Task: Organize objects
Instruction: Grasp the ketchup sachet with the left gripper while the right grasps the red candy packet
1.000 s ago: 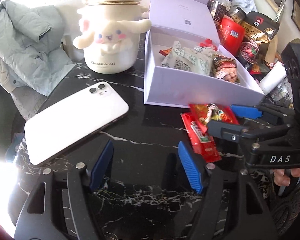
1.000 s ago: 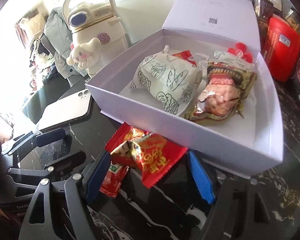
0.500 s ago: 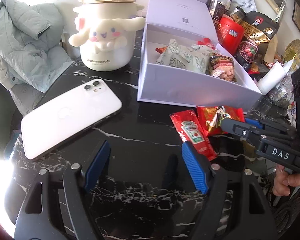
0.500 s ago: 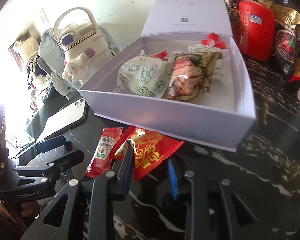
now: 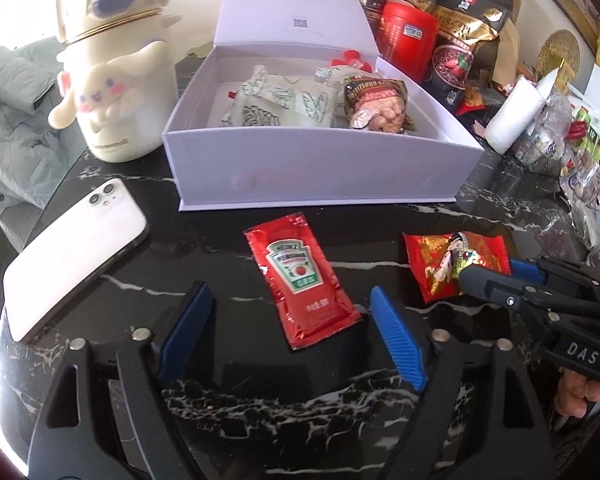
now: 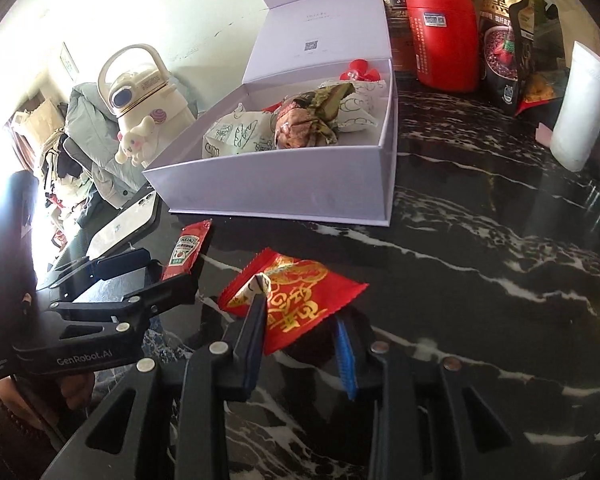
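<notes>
A red ketchup sachet lies flat on the black marble table, its near end between the fingers of my left gripper. Those jaws are opening and do not touch it. To its right, my right gripper is shut on a red and gold snack packet, also seen in the left wrist view as the packet held by that gripper. Behind both stands the open white box with wrapped snacks inside; the right wrist view shows the same box.
A white phone lies at the left. A cream plush-decorated kettle stands beside the box. Red canister, snack bags and jars crowd the back right, with a white paper roll. A green jacket hangs off the left edge.
My right gripper shut on the red and gold packet and drew it to the right, away from the ketchup sachet. My left gripper's jaws widened and now frame the sachet's near end.
</notes>
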{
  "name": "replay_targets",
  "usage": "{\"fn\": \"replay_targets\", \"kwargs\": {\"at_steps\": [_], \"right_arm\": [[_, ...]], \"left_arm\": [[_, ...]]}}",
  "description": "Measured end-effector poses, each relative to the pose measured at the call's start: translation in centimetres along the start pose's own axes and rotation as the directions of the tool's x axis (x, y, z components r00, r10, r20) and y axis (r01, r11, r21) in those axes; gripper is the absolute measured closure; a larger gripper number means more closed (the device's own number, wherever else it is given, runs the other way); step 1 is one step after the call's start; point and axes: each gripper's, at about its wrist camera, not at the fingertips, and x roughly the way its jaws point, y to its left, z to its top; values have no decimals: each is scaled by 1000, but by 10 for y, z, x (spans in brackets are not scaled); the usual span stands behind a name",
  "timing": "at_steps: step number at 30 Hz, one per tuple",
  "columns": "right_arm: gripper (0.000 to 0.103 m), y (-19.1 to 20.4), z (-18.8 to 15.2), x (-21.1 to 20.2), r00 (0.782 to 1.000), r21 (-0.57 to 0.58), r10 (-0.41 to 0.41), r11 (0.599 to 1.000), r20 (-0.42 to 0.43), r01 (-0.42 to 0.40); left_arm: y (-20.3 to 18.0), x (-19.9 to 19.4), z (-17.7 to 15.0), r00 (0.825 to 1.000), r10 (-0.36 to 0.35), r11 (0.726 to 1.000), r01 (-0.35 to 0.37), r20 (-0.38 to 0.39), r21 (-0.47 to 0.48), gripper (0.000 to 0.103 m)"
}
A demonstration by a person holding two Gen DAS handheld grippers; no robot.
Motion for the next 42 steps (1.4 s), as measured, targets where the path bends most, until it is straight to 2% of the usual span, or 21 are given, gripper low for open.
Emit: {"fn": "replay_targets", "kwargs": {"at_steps": [2, 4, 5, 9, 12, 14, 19, 21, 22, 23, 29, 32, 36, 40, 42], "right_arm": [[66, 2, -1, -1, 1000, -26, -7, 1000, -4, 7], [43, 4, -1, -2, 1000, -54, -25, 998, -7, 25], [39, 4, -1, -1, 999, -66, -38, 997, -11, 37], [39, 5, 0, -1, 998, -127, -60, 990, -20, 57], [39, 6, 3, -1, 996, -189, -93, 978, -11, 90], [38, 6, 5, -2, 995, -214, -102, 972, -2, 99], [28, 11, 8, 3, 999, -291, -51, 956, -1, 49], [28, 12, 8, 8, 999, -301, -37, 953, -18, 30], [28, 12, 9, 11, 999, -294, -26, 956, -30, 16], [28, 11, 9, 14, 999, -283, -22, 959, -46, 8], [31, 13, 9, 16, 997, -260, -63, 964, -35, 52], [36, 17, 8, 17, 995, -267, -99, 960, -28, 88], [57, 9, 9, 14, 996, -209, -92, 974, -11, 88], [59, -7, 10, 9, 999, -111, 37, 993, -13, -38], [60, -11, 10, 8, 998, -89, 54, 995, -10, -55]], "left_arm": [[-3, 3, 2, 1000, -3, 1000, 3, -7, 5, 12], [-6, 6, 4, 1000, -3, 1000, 3, -15, 10, 9], [-7, 7, 5, 1000, -1, 1000, 2, -19, 15, 6], [-13, 13, 5, 999, 11, 999, -9, -35, 51, 0], [-18, 16, 5, 998, 44, 996, -40, -47, 82, 0], [-17, 17, 5, 998, 40, 996, -36, -55, 79, 0], [-15, 17, 5, 998, 34, 997, -30, -53, 73, 0], [-15, 16, 4, 998, 37, 996, -33, -43, 84, 1], [-15, 14, 3, 999, 33, 996, -31, -31, 85, 8], [-15, 12, 3, 1000, 29, 995, -27, -13, 91, 20], [-18, 8, 6, 1000, -4, 992, 2, 21, 128, 69], [-20, 8, 7, 1000, -16, 988, 13, 18, 152, 73], [-17, 7, 8, 1000, -31, 990, 30, 5, 136, 75], [-12, 5, 8, 999, -53, 993, 53, -6, 102, 77], [-10, 5, 8, 998, -64, 995, 65, -13, 82, 77]]}}
